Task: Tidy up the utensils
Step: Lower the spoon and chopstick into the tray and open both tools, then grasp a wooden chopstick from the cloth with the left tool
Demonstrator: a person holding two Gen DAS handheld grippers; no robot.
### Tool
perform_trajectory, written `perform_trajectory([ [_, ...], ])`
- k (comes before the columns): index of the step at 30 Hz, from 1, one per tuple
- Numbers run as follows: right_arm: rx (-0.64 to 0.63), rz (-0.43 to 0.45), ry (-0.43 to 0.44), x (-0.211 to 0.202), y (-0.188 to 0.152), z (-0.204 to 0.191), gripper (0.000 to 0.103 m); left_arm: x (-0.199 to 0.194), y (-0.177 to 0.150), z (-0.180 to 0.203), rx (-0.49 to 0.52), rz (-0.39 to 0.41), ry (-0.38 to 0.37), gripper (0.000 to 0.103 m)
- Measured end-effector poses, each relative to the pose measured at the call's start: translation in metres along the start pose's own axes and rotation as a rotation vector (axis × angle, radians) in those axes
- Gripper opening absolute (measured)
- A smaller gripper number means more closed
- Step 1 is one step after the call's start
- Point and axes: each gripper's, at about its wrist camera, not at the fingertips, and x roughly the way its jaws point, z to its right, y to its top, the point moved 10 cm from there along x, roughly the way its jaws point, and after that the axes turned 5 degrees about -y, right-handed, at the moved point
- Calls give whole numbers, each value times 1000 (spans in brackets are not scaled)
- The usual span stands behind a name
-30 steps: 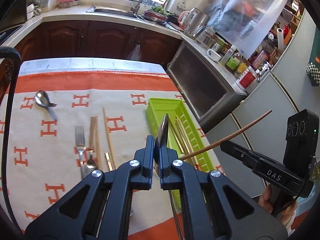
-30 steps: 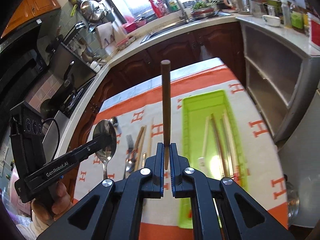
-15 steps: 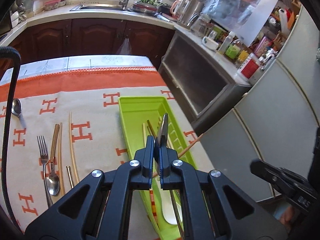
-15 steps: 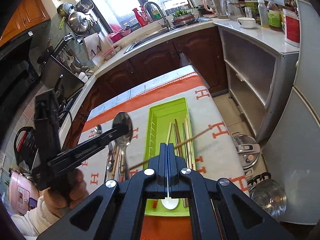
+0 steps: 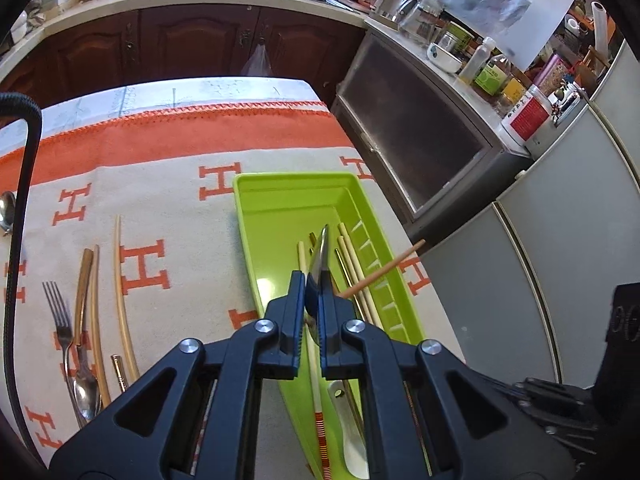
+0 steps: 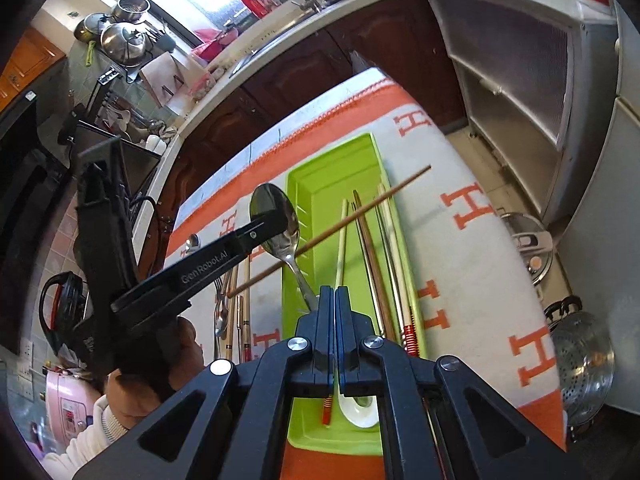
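My left gripper (image 5: 314, 300) is shut on a metal spoon (image 5: 320, 256), seen edge-on, and holds it over the lime green tray (image 5: 280, 188). In the right wrist view that spoon (image 6: 276, 220) hangs bowl-up above the tray's (image 6: 340, 160) left side. My right gripper (image 6: 335, 300) is shut and holds nothing. A brown chopstick (image 6: 332, 228) lies slanted across the tray's rims; it also shows in the left wrist view (image 5: 384, 268). Several chopsticks (image 6: 376, 256) and a white spoon (image 6: 356, 404) lie in the tray.
On the orange-and-beige H-pattern cloth (image 5: 160, 184) left of the tray lie a fork (image 5: 60, 320), a spoon (image 5: 86, 392), several chopsticks (image 5: 120, 292) and another spoon (image 5: 6, 208) at the far left. Kitchen cabinets (image 5: 200, 40) stand beyond. A steamer pot (image 6: 580, 352) sits on the floor at the right.
The right gripper let go of the brown chopstick, which now rests across the tray, and shut empty. The left gripper carried the spoon rightward over the tray.
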Motion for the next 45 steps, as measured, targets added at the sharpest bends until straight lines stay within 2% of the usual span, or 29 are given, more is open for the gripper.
perform_trajectory([
  [4, 14, -5, -43, 28, 3, -5, 17, 4, -4, -4, -3, -41, -11, 2],
  [9, 41, -14, -25, 65, 22, -10, 18, 5, -7, -16, -7, -72, -13, 6],
  [11, 57, -3, -28, 77, 32, -10, 21, 6, -7, -23, -19, -84, -13, 15],
  [14, 111, 2, -22, 100, 50, -8, 32, 12, -7, -32, -48, -117, -29, 25],
  [16, 142, -1, -15, 119, 63, -9, 37, 18, -8, -35, -70, -146, -45, 25],
  [23, 188, -21, 10, 166, 97, -19, 37, 25, -10, -30, -53, -161, -64, 26],
  [31, 174, -28, 19, 195, 126, -28, 37, -6, -4, -46, -82, -112, -78, 26],
  [39, 93, -43, 7, 205, 137, -52, 37, -36, -6, -86, -113, -85, -10, 26],
  [45, 57, -46, 14, 192, 144, -81, 37, -55, 2, -109, -51, -95, 74, 26],
])
